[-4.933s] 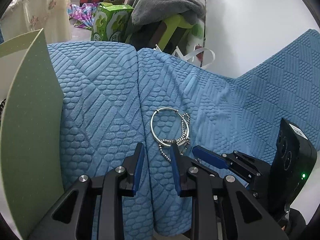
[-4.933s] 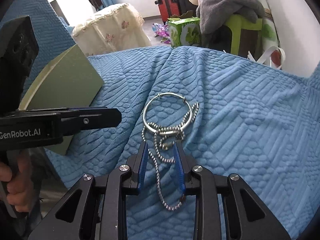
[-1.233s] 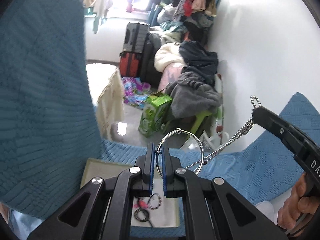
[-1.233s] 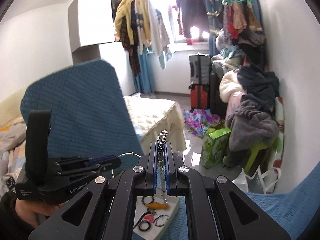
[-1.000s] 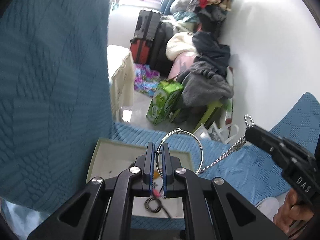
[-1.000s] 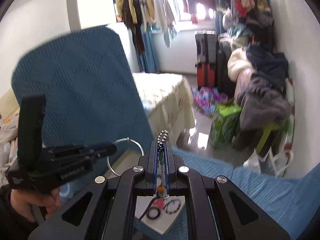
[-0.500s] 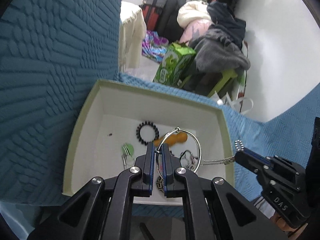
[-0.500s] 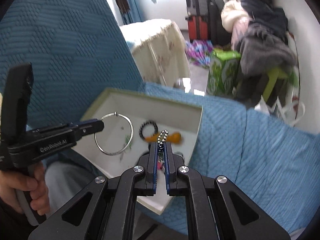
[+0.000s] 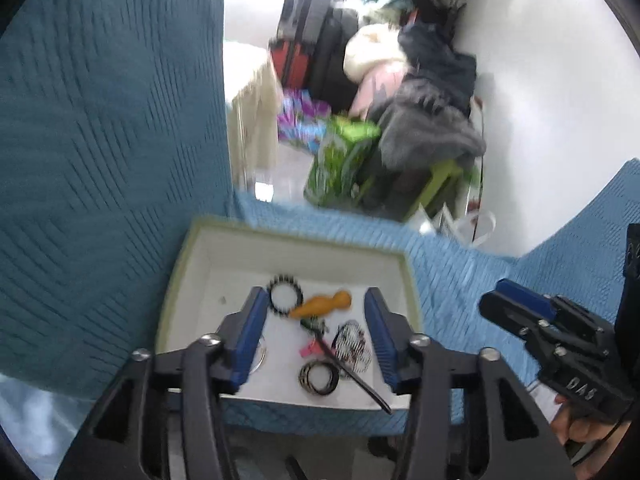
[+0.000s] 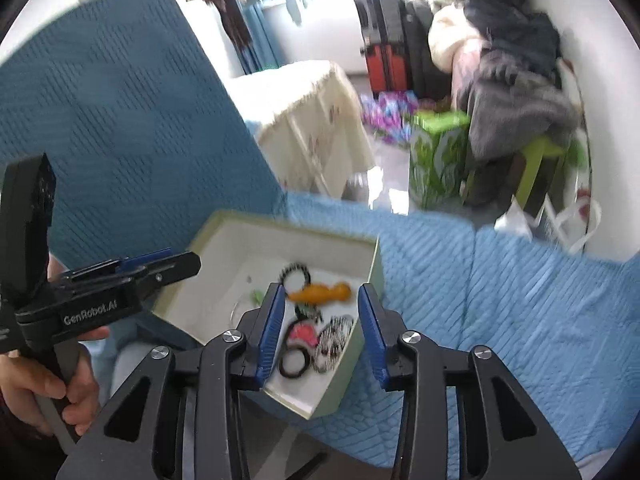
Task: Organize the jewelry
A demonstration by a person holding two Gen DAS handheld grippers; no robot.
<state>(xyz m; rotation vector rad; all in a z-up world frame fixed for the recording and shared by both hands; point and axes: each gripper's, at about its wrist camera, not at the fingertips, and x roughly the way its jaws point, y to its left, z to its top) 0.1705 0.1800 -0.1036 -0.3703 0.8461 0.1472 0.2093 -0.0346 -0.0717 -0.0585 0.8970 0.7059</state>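
Presently both the left gripper (image 9: 314, 338) and right gripper (image 10: 322, 330) are held above the box (image 9: 296, 240), jaws opening and empty, so jewelry (image 9: 352, 344) is left lying inside it.

1. The left black two-finger gripper with blue pads (image 9: 316, 332) points steeply downward, its jaws opening with nothing pinched between them.
2. The right black two-finger gripper with blue pads (image 10: 322, 330) tilts downward too, jaws opening, empty.
3. A bare hand (image 10: 48, 384) grips the left handle.
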